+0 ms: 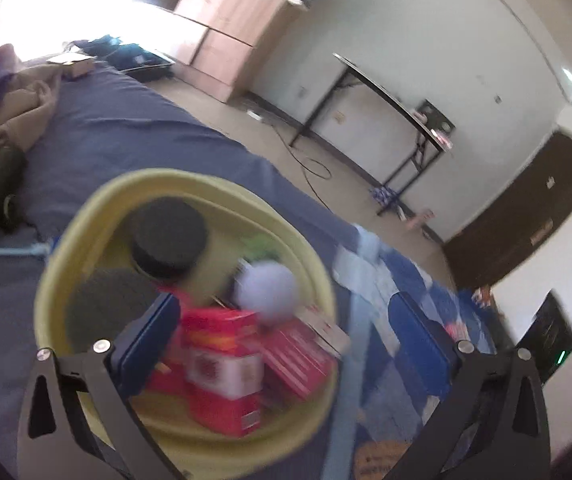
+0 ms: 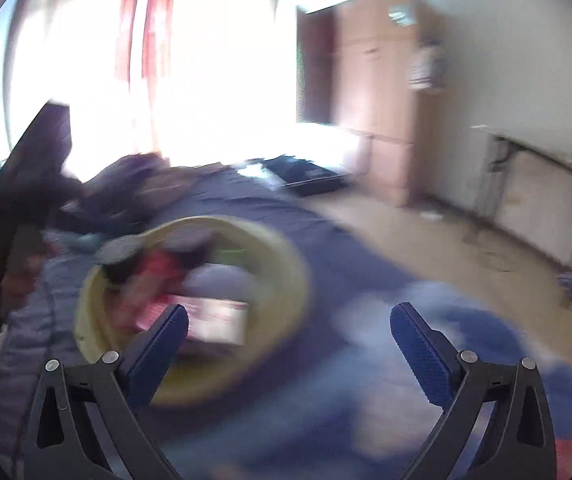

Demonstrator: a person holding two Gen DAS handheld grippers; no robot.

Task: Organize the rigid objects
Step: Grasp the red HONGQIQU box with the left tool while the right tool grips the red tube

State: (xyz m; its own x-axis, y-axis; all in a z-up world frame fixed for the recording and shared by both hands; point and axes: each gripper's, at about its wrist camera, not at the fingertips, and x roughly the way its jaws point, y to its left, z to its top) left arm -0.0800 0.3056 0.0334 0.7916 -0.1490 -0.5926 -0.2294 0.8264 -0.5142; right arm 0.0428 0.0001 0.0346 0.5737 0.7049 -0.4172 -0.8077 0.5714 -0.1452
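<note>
A round yellow basket (image 1: 310,264) sits on a bed with a blue cover. It holds red boxes (image 1: 221,368), a black round lid (image 1: 169,236), a dark grey disc (image 1: 105,308) and a pale lilac ball (image 1: 265,288). My left gripper (image 1: 286,316) is open and empty, just above the basket's near side. My right gripper (image 2: 290,320) is open and empty, near the same basket (image 2: 298,276), which is blurred in that view. The left gripper's body (image 2: 25,184) shows at the left of the right wrist view.
Crumpled brown and purple clothes (image 1: 9,92) lie at the bed's far end. A patchwork blue quilt (image 1: 406,292) lies to the right of the basket. A black-legged folding table (image 1: 398,104) stands by the wall, beside a wooden wardrobe (image 1: 225,28) and a dark door (image 1: 526,216).
</note>
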